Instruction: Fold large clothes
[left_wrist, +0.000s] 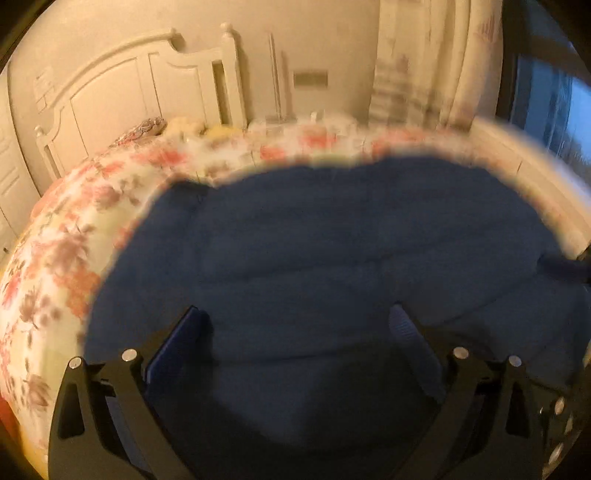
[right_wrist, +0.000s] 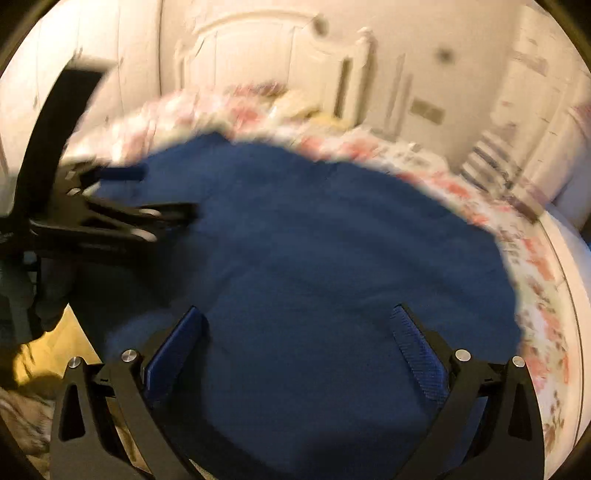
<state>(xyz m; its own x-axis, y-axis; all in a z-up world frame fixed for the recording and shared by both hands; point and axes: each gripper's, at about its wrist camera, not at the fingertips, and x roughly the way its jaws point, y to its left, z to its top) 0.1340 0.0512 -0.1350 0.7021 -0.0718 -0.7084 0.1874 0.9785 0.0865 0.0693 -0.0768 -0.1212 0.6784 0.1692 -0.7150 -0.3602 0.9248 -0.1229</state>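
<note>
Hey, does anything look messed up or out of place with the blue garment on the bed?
Nothing stands out. The blue garment lies spread on the floral bedspread, slightly rumpled. Both pictures are motion-blurred, so fine damage wouldn't show.

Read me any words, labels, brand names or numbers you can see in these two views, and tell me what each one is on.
No readable text in either view.
Wall plate: blurred, no writing can be made out.
Blue garment: no label or print visible.
Floral bedspread: pattern only, no words.
Left gripper and right gripper: no markings visible.
</note>
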